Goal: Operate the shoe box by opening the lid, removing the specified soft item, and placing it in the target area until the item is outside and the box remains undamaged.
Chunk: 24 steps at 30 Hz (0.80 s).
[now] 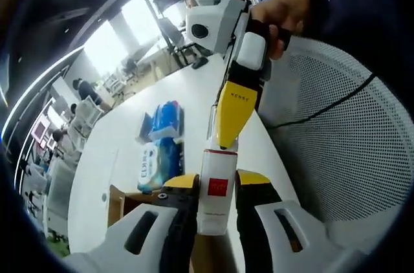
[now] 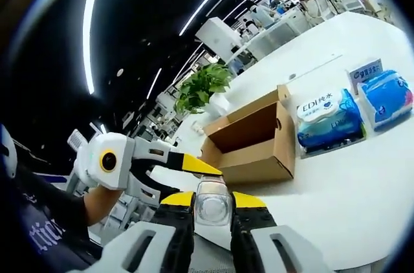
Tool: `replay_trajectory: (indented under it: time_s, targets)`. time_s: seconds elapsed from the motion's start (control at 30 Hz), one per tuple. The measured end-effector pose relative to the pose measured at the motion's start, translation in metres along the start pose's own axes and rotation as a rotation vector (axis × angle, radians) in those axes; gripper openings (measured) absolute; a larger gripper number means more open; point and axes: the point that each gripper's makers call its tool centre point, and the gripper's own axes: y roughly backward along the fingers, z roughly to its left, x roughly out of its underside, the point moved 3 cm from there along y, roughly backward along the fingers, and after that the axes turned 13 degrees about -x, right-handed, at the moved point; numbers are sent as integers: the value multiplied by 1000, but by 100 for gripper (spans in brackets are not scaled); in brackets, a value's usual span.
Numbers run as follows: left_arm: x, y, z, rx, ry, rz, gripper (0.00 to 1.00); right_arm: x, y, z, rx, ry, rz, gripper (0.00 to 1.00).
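Observation:
A white bottle-like item [image 1: 215, 211] with a red square label stands between the jaws of my left gripper [image 1: 217, 179], which is shut on it. My right gripper [image 1: 223, 143], held by a hand [image 1: 278, 8], reaches down to the same item from above. In the right gripper view, my right gripper [image 2: 212, 198] is shut on the item's clear round end [image 2: 212, 213], and my left gripper [image 2: 206, 171] meets it from the left. The brown shoe box [image 2: 252, 150] lies open on the white table [image 2: 349, 182], lid flap raised, and looks empty inside. Its corner [image 1: 119, 202] shows beside my left jaws.
Two blue wipe packs [image 2: 326, 121] [image 2: 387, 95] lie right of the box, also seen as packs [image 1: 158, 160] [image 1: 167, 118]. A potted plant [image 2: 204, 85] stands behind the box. A white mesh chair [image 1: 349, 131] sits by the table edge. Desks and people fill the background.

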Motion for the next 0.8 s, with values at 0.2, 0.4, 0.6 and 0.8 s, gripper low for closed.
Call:
replay_trajectory:
  time_s: [0.2, 0.4, 0.6, 0.8]
  targets:
    - [-1, -3, 6, -31, 3, 1, 22, -8, 2, -1, -4, -34, -32, 15]
    - [3, -2, 9, -48, 13, 12, 27, -15, 2, 1, -8, -18, -29, 15]
    - [8, 1, 14, -59, 61, 23, 31, -18, 1, 2, -10, 2, -15, 15]
    - [14, 5, 18, -83, 145, 48, 35, -23, 1, 3, -6, 43, 10, 15]
